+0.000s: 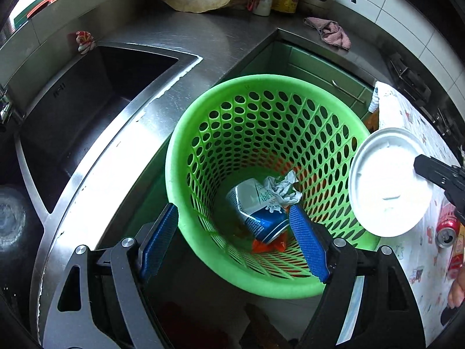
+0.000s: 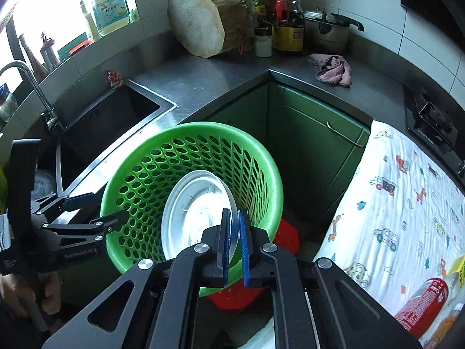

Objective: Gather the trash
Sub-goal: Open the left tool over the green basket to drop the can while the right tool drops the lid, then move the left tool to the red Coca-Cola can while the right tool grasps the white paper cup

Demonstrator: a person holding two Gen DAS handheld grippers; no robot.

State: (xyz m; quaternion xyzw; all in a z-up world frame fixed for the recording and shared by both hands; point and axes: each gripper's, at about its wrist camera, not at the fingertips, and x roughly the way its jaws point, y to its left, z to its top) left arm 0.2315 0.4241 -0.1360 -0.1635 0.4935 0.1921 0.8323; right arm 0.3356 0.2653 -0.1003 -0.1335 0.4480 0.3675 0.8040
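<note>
While my right gripper (image 2: 234, 232) holds its jaws clamped on the rim of the white plastic lid (image 2: 197, 212), that lid hangs tilted above the mouth of the green perforated basket (image 2: 145, 174). From the left wrist view the lid (image 1: 386, 180) sits just beside the basket rim (image 1: 174, 157), toward the cloth-covered worktop (image 1: 407, 133). My left gripper (image 1: 232, 241) stands with its jaws released, one blue pad outside the basket rim and one inside it, pressing on nothing. Inside the basket lie a crushed blue-and-white carton (image 1: 255, 212), a crumpled paper wad (image 1: 283, 187) and an orange wrapper (image 1: 270, 244). A red drinks can (image 1: 447, 229) lies on its side on the patterned cloth, well apart from the basket. A pink rag (image 2: 331, 68) rests on the steel worktop (image 2: 203, 81) beyond the sink (image 2: 110, 122).
</note>
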